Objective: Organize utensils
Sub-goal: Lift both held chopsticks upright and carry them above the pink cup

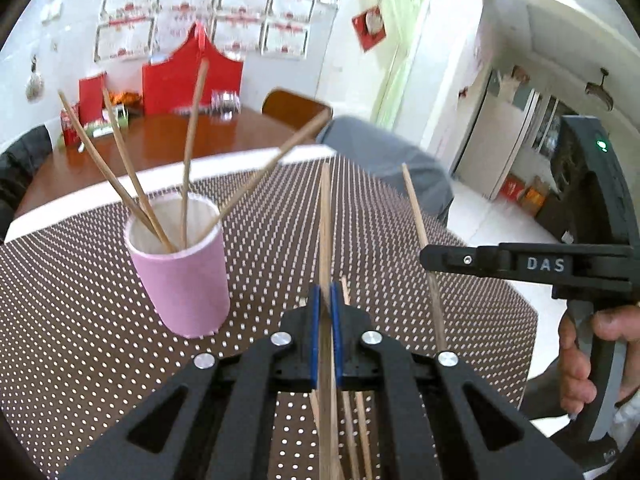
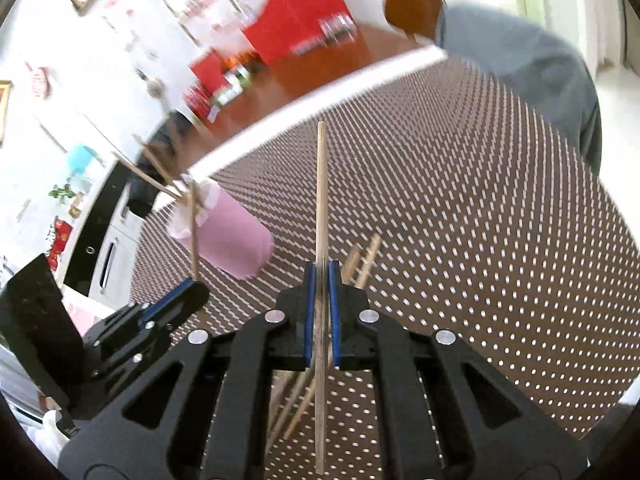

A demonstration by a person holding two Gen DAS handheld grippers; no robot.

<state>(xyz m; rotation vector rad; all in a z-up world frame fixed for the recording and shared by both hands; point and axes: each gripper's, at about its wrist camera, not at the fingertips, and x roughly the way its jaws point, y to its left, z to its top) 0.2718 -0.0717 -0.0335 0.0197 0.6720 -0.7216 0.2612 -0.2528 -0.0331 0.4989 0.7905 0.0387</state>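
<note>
A pink cup stands on the dotted brown tablecloth and holds several wooden chopsticks. My left gripper is shut on a wooden chopstick, held upright just right of the cup. My right gripper is shut on another chopstick; in the left wrist view this gripper shows at the right with its stick. Several loose chopsticks lie on the cloth under both grippers. The cup shows left in the right wrist view, next to my left gripper.
A wooden table with red boxes and a can stands beyond the cloth. A grey-covered chair stands at the far edge. The cloth's right edge drops to a white floor.
</note>
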